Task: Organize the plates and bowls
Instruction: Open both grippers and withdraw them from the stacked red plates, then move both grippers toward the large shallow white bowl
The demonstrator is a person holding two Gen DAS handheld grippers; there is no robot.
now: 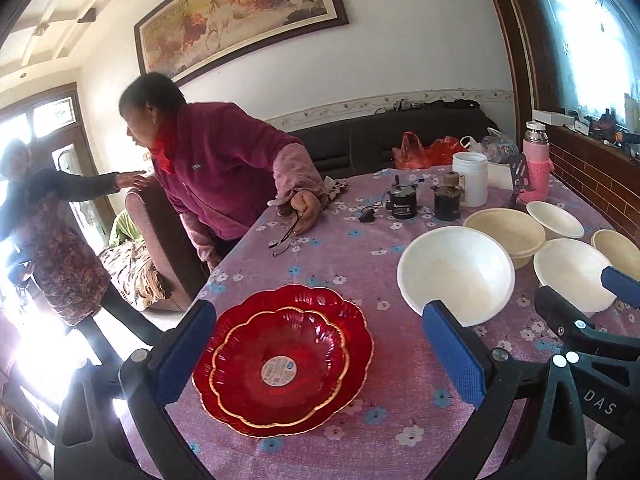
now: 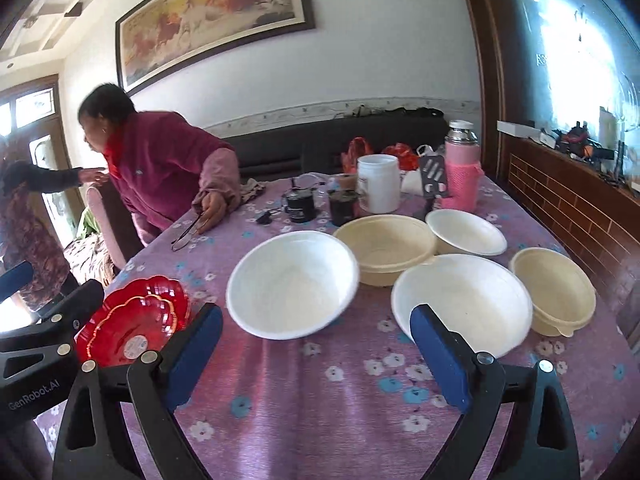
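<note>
Two red scalloped plates (image 1: 282, 360) lie stacked on the purple flowered tablecloth (image 1: 400, 420), the smaller gold-rimmed one inside the larger. My left gripper (image 1: 318, 316) hovers open just in front of them, its blue pads either side of the stack and touching nothing. A big white bowl (image 2: 292, 284) and a second white bowl (image 2: 462, 304) stand right ahead of my right gripper (image 2: 318, 314), which is open and empty. Behind them sit a cream bowl (image 2: 386, 248), a small white bowl (image 2: 466, 236) and another cream bowl (image 2: 554, 296). The red plates (image 2: 136, 320) show at the left there.
A person in a magenta jacket (image 1: 224, 168) leans on the table's left edge, one hand (image 1: 306, 210) on the cloth holding glasses. A second person (image 1: 48, 240) stands by the door. Dark jars (image 2: 304, 206), a white tub (image 2: 378, 188) and a pink flask (image 2: 462, 168) crowd the far side.
</note>
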